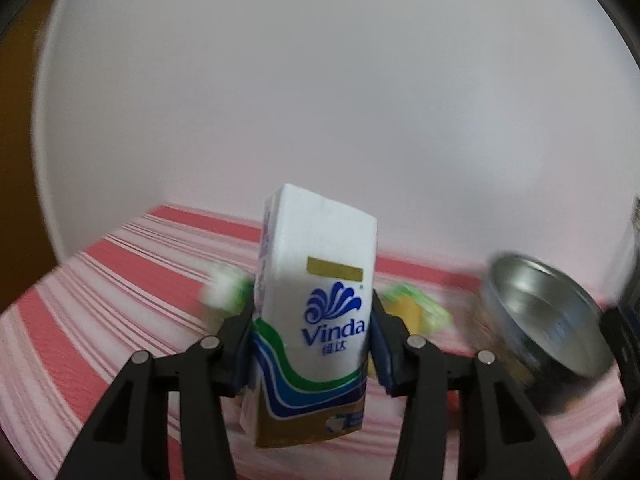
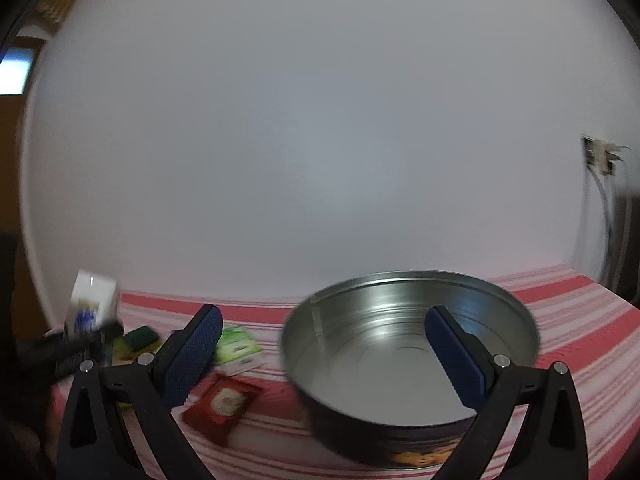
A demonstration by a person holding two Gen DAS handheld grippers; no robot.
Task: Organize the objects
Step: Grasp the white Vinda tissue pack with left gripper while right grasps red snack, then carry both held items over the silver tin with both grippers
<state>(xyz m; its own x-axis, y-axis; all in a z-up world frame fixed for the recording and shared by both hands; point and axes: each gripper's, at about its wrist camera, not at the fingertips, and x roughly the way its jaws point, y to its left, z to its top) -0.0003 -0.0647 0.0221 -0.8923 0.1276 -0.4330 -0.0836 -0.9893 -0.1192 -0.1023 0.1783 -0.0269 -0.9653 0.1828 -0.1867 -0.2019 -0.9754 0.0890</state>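
Note:
My left gripper (image 1: 313,322) is shut on a white Vinda tissue pack (image 1: 316,300), its blue pads pressing both sides. The pack stands upright and hangs a little above the striped cloth. In the right wrist view the same pack (image 2: 94,300) shows blurred at the far left. A round metal tin (image 2: 400,344) with a dark printed wall sits open-topped and empty on the cloth, and it also shows at the right of the left wrist view (image 1: 548,320). My right gripper (image 2: 324,312) stands open just before the tin. Its right finger (image 2: 456,356) reaches over the tin's mouth, its left finger stays outside.
A red-and-white striped cloth (image 2: 580,320) covers the table against a white wall. Left of the tin lie a green packet (image 2: 236,344), a red packet (image 2: 222,400) and a green-and-yellow sponge (image 2: 140,336). A wall socket with cables (image 2: 600,156) is at the right.

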